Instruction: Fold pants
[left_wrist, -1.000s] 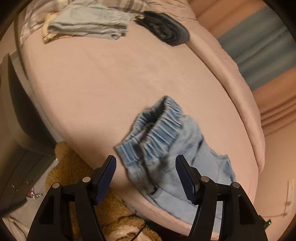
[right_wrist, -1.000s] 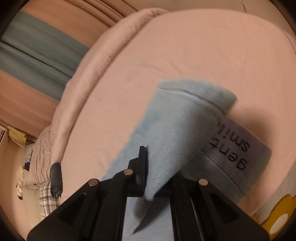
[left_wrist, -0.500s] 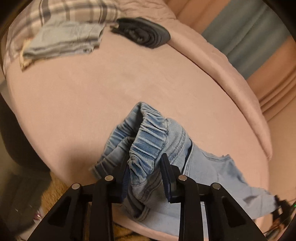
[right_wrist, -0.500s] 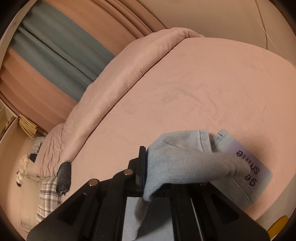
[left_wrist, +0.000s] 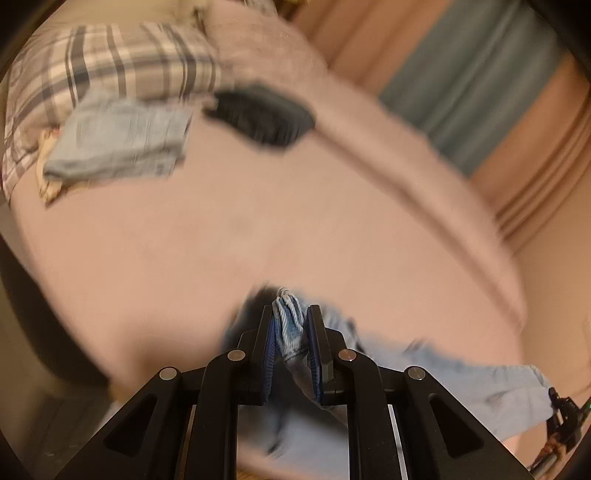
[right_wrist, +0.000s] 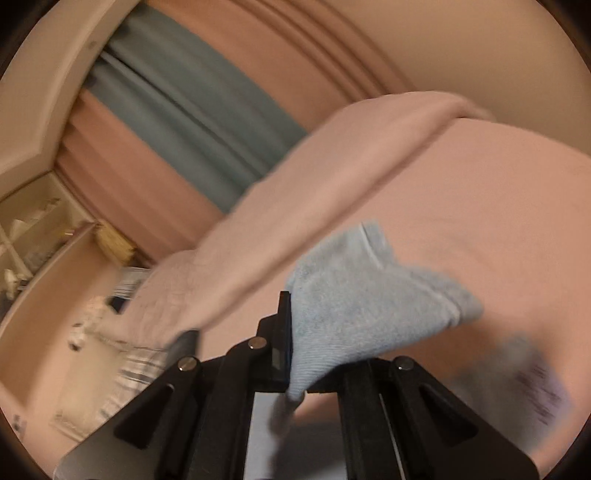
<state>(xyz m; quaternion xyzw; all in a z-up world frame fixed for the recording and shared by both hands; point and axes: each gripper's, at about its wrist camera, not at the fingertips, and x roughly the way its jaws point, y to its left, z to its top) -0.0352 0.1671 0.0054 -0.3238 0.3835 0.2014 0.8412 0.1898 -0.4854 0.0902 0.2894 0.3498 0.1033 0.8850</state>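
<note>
The light blue denim pants (left_wrist: 461, 384) hang lifted over the near edge of the pink bed (left_wrist: 258, 221). My left gripper (left_wrist: 290, 325) is shut on their elastic waistband (left_wrist: 289, 314). My right gripper (right_wrist: 295, 314) is shut on a leg end of the same pants (right_wrist: 369, 295); the cloth drapes over and hides its right finger. A printed label (right_wrist: 539, 391) on the pants shows blurred at lower right. The other gripper shows small at the far right of the left wrist view (left_wrist: 561, 424).
A folded pale blue garment (left_wrist: 118, 144) and a dark folded garment (left_wrist: 262, 114) lie at the bed's far end by a plaid pillow (left_wrist: 110, 70). A rolled pink duvet (right_wrist: 332, 177) runs along the far side. Curtains (right_wrist: 192, 122) hang beyond.
My left gripper closed on the waistband and lifted it. My right gripper raised the leg end off the bed. Both views tilted up toward the far side of the room.
</note>
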